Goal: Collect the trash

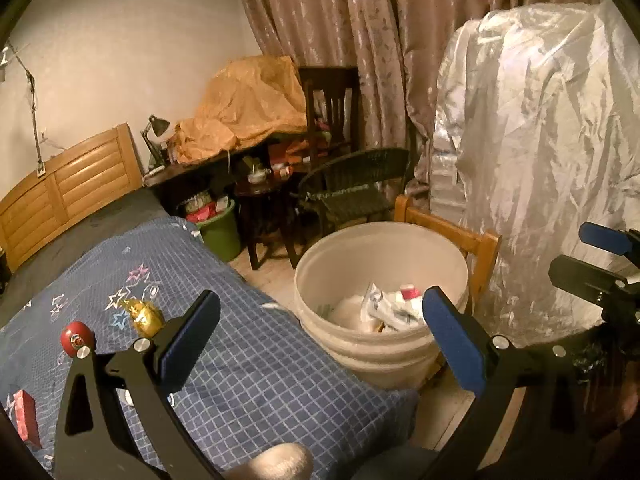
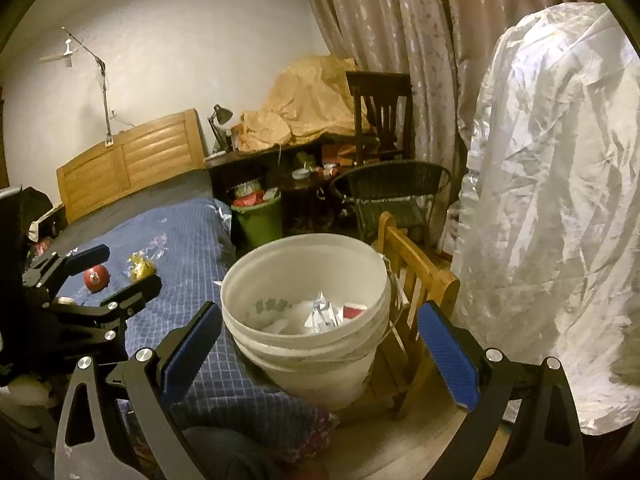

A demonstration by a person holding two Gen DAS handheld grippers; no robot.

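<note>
The left tongs (image 1: 320, 344) and right tongs (image 2: 320, 344) both stand spread and empty. Just left of and beyond the left tongs, on the quilted blue bedspread (image 1: 248, 364), lie crinkly gold foil (image 1: 145, 317), a glossy red ball (image 1: 77, 338) and a red box (image 1: 25, 416). The left tongs are nearer. The smooth white bucket (image 2: 244, 292) stands ahead, holding wrappers.
</note>
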